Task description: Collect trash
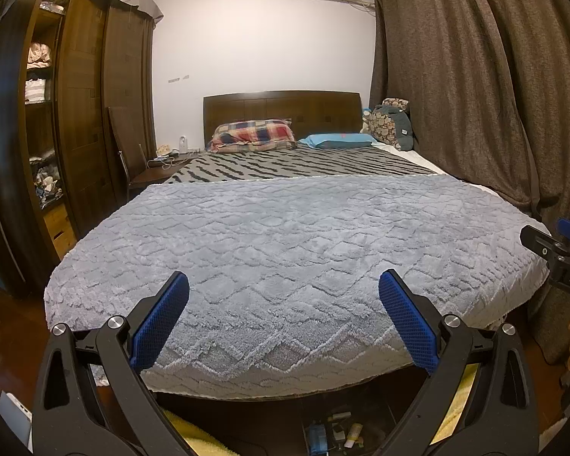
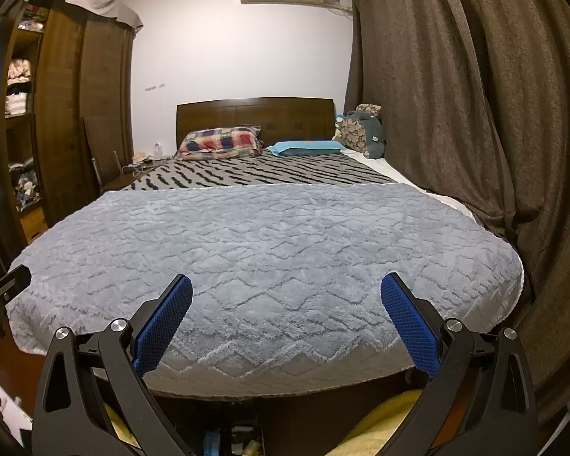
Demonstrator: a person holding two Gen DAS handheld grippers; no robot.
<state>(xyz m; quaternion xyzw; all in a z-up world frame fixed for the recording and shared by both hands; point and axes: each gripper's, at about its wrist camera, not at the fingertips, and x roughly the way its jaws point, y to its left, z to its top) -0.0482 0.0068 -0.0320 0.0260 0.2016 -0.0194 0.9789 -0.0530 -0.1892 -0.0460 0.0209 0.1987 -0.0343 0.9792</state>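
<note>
My left gripper (image 1: 284,285) is open and empty, held above the foot of a bed covered by a grey plush blanket (image 1: 285,235). My right gripper (image 2: 287,287) is also open and empty over the same blanket (image 2: 269,235). The right gripper's tip shows at the right edge of the left wrist view (image 1: 551,250). The left gripper's tip shows at the left edge of the right wrist view (image 2: 3,292). Small bottles and packets (image 1: 334,433) lie in a dark container below the bed's foot, also low in the right wrist view (image 2: 231,440). No trash shows on the bed.
A plaid pillow (image 1: 252,135) and a blue pillow (image 1: 338,140) lie at the headboard. A wooden wardrobe (image 1: 83,114) stands left, with a chair (image 1: 133,159) beside the bed. Brown curtains (image 1: 475,95) hang on the right. Yellow fabric (image 2: 383,421) lies below.
</note>
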